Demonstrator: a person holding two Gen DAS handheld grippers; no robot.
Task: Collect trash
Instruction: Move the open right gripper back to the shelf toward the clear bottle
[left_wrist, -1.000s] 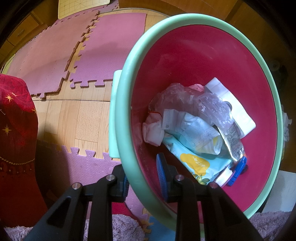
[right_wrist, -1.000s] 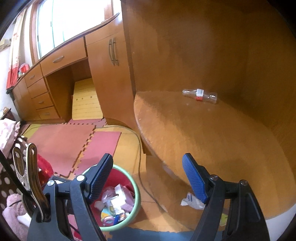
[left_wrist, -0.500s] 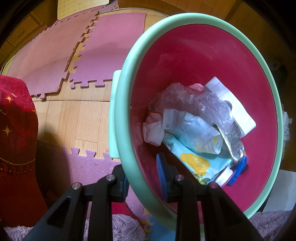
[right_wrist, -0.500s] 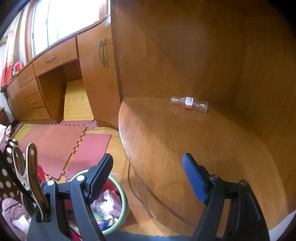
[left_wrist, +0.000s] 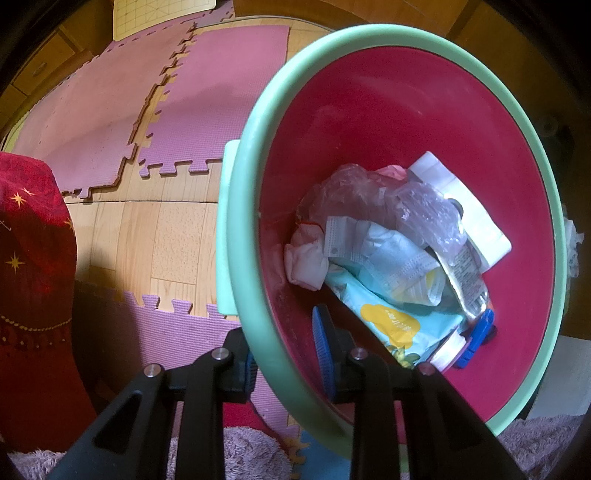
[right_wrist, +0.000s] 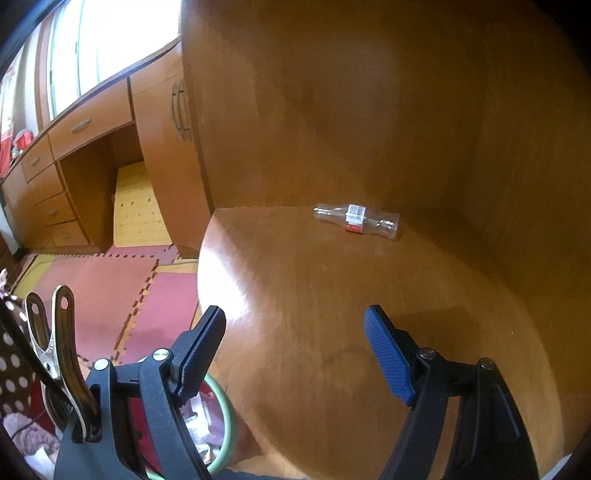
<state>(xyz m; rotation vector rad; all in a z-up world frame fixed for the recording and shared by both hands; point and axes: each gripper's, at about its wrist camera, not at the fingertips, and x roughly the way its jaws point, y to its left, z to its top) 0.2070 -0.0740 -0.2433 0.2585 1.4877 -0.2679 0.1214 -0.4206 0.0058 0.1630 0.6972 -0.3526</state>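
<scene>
With your left gripper (left_wrist: 286, 360) clamped on the green rim of the bin (left_wrist: 240, 229), carry your wide-open, empty right gripper (right_wrist: 295, 350) to the clear bottle (right_wrist: 356, 219) lying at the back of the wooden tabletop (right_wrist: 332, 314), and straddle its labelled waist before closing.

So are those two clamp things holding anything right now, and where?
The left hand-held gripper pinches the bin by its green rim. The right hand-held gripper is open, holding nothing.
</scene>
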